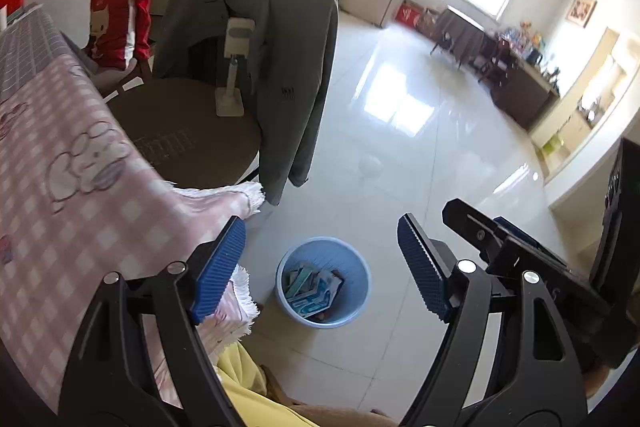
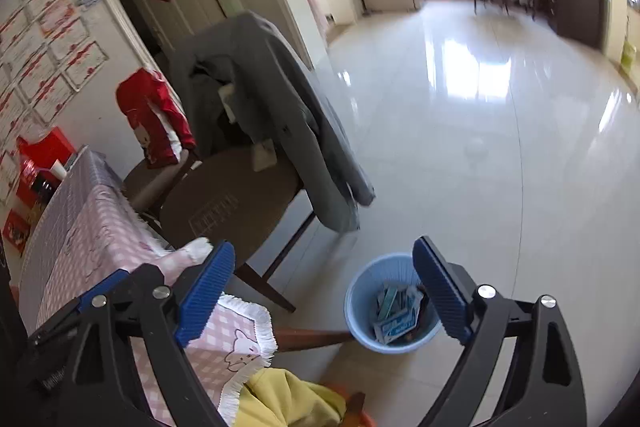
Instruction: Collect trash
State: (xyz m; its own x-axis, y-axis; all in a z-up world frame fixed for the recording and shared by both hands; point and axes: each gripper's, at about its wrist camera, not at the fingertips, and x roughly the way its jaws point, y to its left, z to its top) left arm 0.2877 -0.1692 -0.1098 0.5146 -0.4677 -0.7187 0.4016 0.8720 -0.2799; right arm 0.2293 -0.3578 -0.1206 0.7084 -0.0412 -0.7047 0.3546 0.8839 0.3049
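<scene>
A light blue waste bin (image 1: 352, 307) stands on the tiled floor beside the table corner, holding several paper cartons and wrappers (image 1: 314, 291). My left gripper (image 1: 324, 267) is open and empty, high above the bin. The bin also shows in the right wrist view (image 2: 360, 315) with the trash (image 2: 396, 311) inside. My right gripper (image 2: 324, 291) is open and empty, above and just left of the bin. The right gripper's body shows at the right of the left wrist view (image 1: 520, 251).
A table with a pink checked cloth (image 1: 60, 155) fills the left. A wooden chair (image 1: 192, 131) draped with a grey jacket (image 1: 288, 39) stands beyond it; a white stand (image 1: 234, 75) sits on the seat. Yellow cloth (image 2: 288, 399) lies below. Glossy floor (image 1: 400, 147) spreads right.
</scene>
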